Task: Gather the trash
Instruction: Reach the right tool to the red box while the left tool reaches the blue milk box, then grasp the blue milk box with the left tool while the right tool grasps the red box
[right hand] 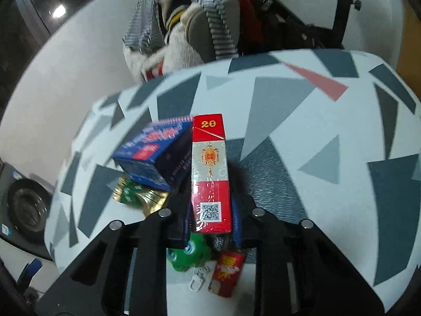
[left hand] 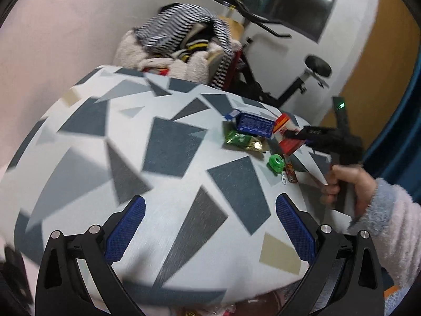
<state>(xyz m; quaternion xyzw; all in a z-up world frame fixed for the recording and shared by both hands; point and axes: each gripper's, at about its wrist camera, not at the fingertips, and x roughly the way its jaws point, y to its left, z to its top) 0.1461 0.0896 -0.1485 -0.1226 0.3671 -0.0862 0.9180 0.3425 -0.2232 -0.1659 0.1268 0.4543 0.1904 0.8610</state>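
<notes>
Nearest you, the left gripper (left hand: 210, 226) hangs over bare patterned cloth with its blue fingers (left hand: 126, 233) spread wide and nothing between them. It is parked clear of the litter, which reads as leaving room for the other hand to work.

Your right hand (left hand: 342, 184), in a fluffy sleeve (left hand: 386, 226), holds the right gripper (right hand: 210, 210) angled down at the pile. Its fingers are clamped on the flat sides of the red box (right hand: 210, 173), near the end with the square code. The box stands on a long edge and points away from the camera, so the grip takes its narrow width; the bulk sticks out past the fingers and could swing if you lift fast.

Just under the gripper lie a green round piece (right hand: 189, 252), a white clip (right hand: 197, 280) and a small red pack (right hand: 226, 273), all resting on the bench (right hand: 315, 158). They look untouched and, judging by how they lie, are left for later grabs.

Beside the red box, on its left in the right wrist view, a blue box (right hand: 155, 155) leans tilted on a crumpled green and gold wrapper (right hand: 136, 194). It seems to touch the red box along one edge; pulling the red one may tip it.

Past the bench edge is a heap of clothes (left hand: 184, 39), and beyond that a black exercise machine (left hand: 302, 79). No bin is in view, so I cannot tell where the trash goes.
</notes>
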